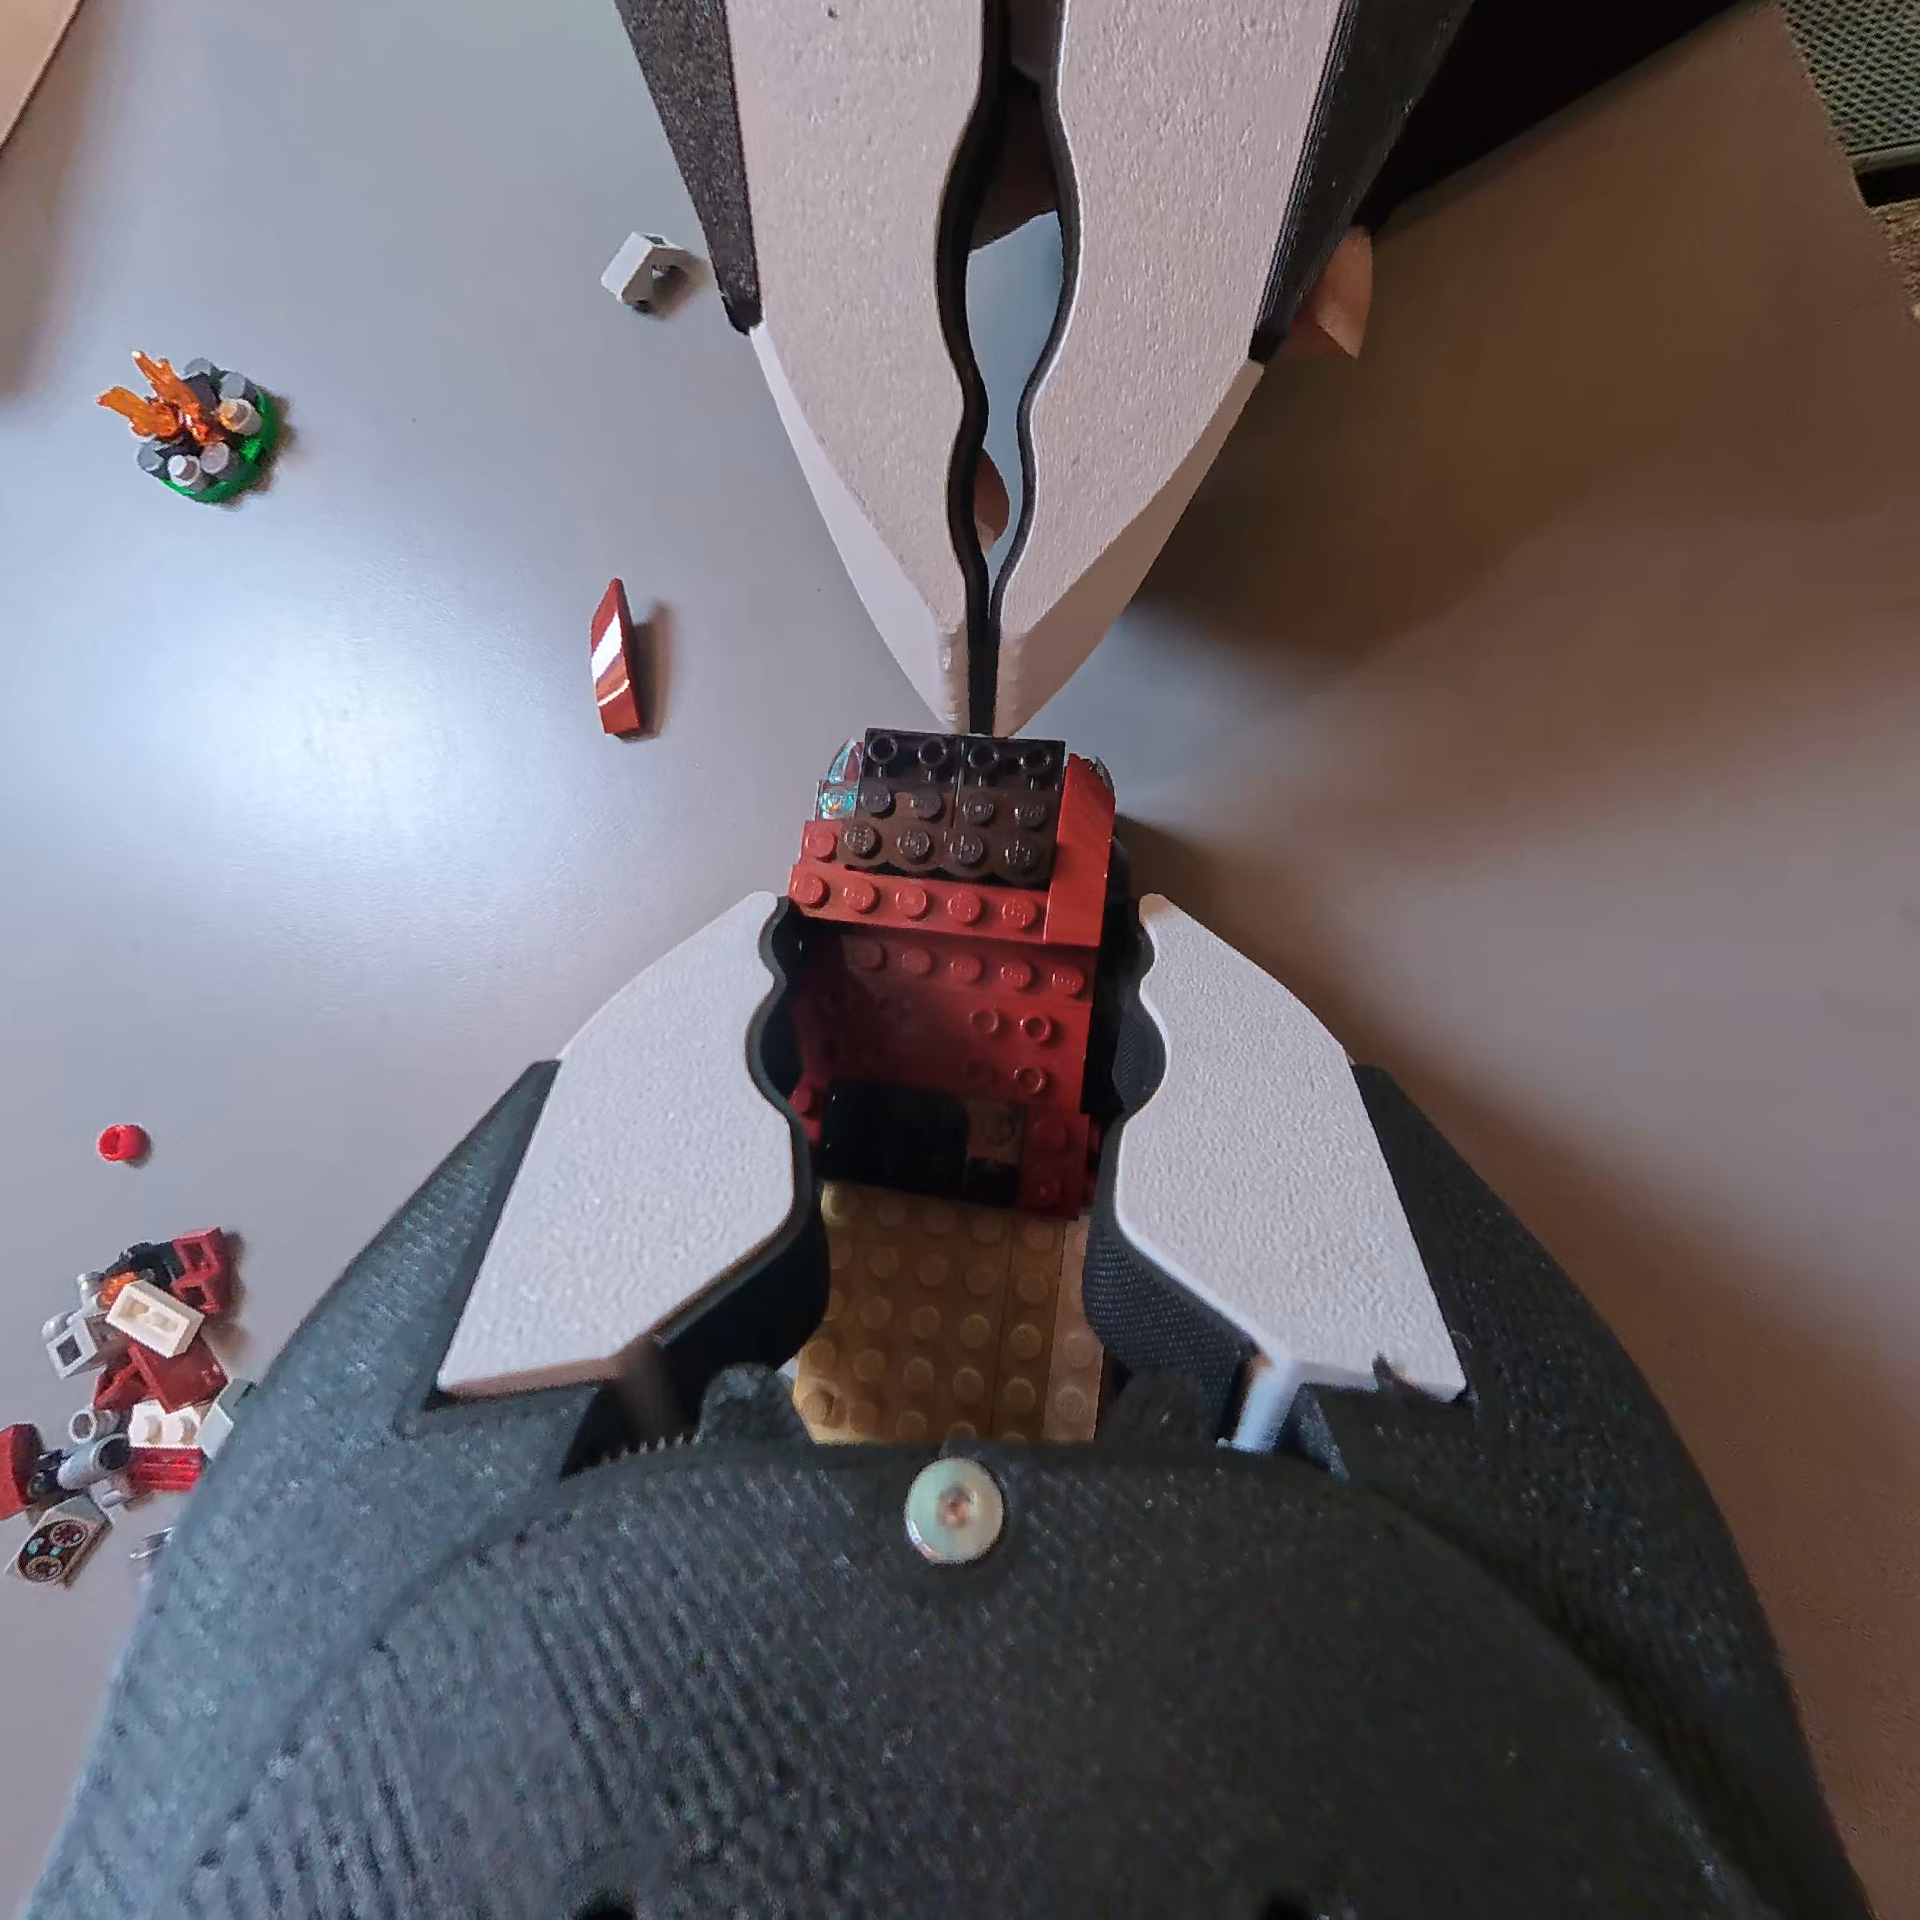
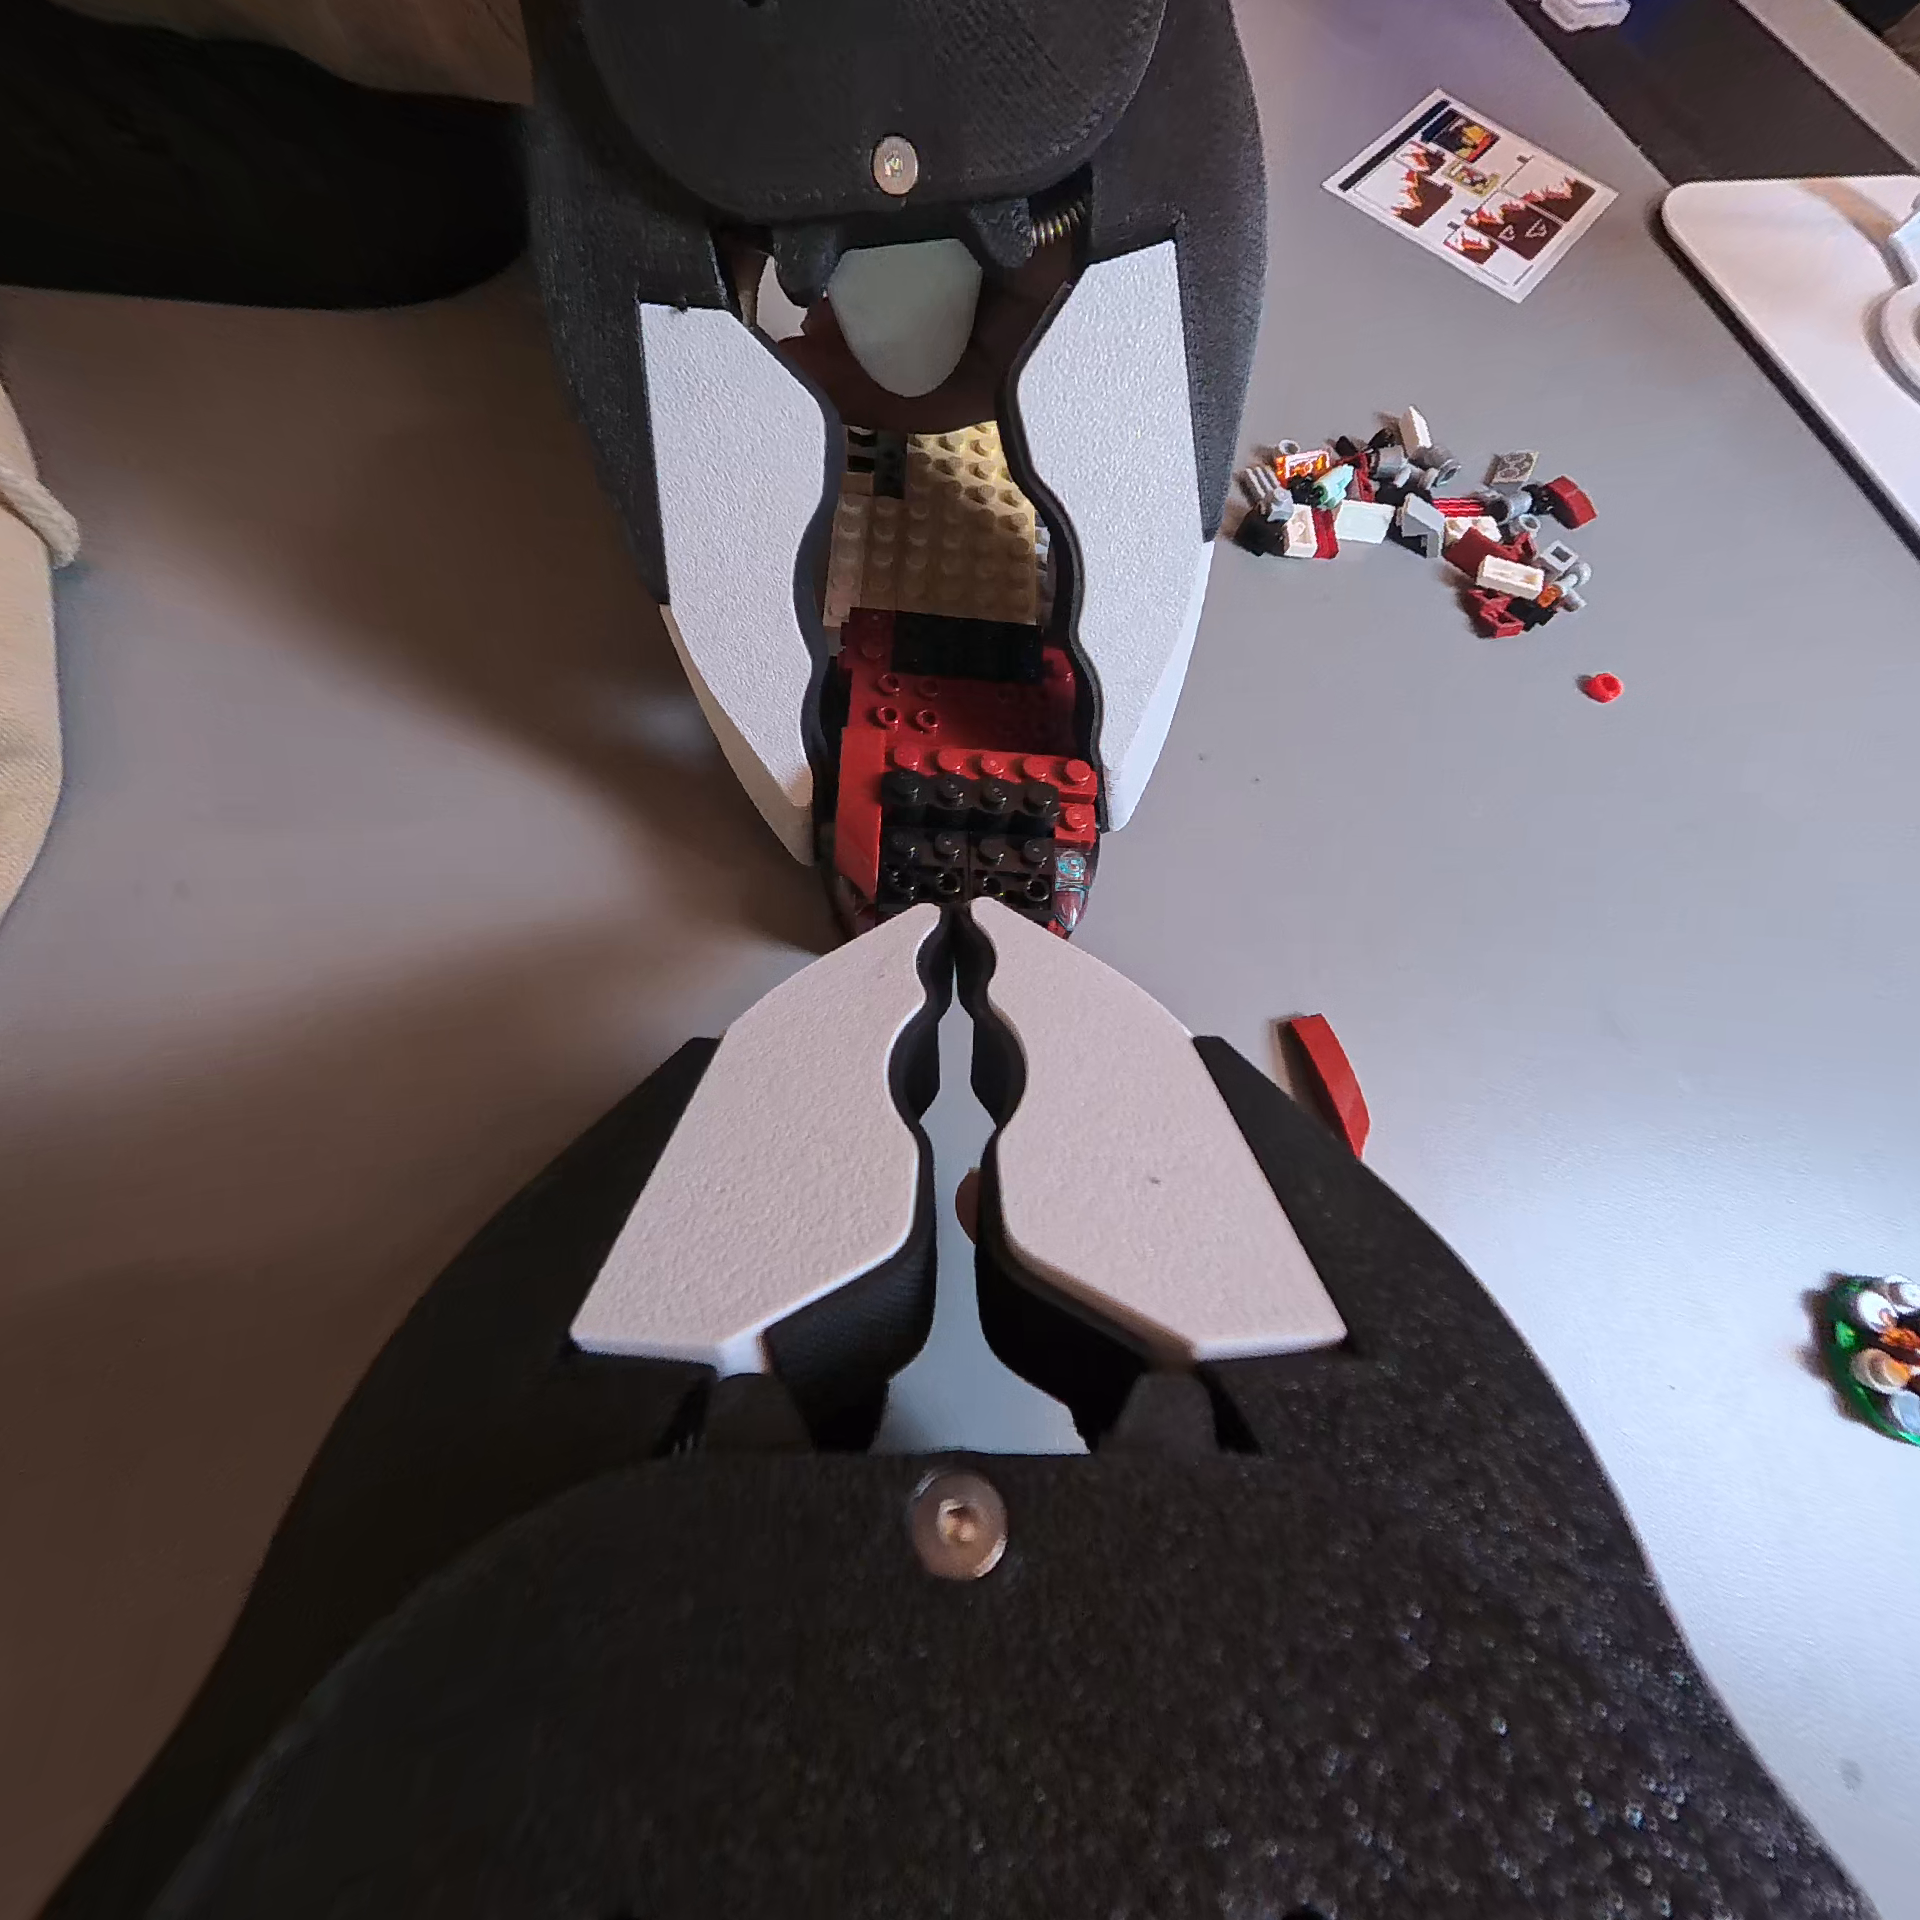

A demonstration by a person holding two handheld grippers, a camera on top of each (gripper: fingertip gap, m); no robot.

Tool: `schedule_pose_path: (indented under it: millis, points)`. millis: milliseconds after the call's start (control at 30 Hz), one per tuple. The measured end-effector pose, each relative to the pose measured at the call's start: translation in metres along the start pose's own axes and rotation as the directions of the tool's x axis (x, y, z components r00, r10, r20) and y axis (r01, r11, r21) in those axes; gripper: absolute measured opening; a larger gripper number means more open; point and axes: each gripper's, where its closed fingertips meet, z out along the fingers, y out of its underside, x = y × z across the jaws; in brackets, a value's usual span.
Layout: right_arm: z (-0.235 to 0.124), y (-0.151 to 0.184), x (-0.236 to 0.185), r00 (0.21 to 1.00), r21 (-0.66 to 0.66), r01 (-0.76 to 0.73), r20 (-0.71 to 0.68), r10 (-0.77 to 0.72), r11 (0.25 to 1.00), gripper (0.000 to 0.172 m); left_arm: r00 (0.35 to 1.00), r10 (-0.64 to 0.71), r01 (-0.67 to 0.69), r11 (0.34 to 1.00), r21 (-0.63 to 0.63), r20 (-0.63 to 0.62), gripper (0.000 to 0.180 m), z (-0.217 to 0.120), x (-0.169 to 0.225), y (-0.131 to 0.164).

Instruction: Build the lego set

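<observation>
On the grey table [image 1: 312, 831]: brick model [image 1: 951, 935], dark red and black on a tan base, clamped between the left gripper [image 1: 951, 914] pads, which press its sides. Opposite, right gripper [image 2: 958, 914], jaws pressed together, bare, tips at the model's black end. Loose bricks [image 2: 1423, 520] well aside.

Looks like a play or hobby spot at a desk in a home or office, hard to tell which. A smooth grey table [image 2: 1455, 935] with a loose pile of small toy bricks [image 2: 1413, 520] on it. A picture booklet of building steps [image 2: 1470, 192] lying flat near the pile. A tiny toy campfire [image 1: 192, 426] built from bricks. A white board or tray [image 2: 1787, 281] at the table's edge. Pale cloth [image 2: 26, 623] off to 1 side.
</observation>
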Motion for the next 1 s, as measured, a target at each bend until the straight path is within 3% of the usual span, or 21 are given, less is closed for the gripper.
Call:
schedule_pose_path:
  millis: [1000]
  points:
    - [0.004,0.009,0.003,0.999,-0.081,0.018,-0.044,-0.021,0.997,0.000,0.994,-0.070,0.072,0.997,-0.030,0.081,0.060,0.001,-0.005,-0.001]
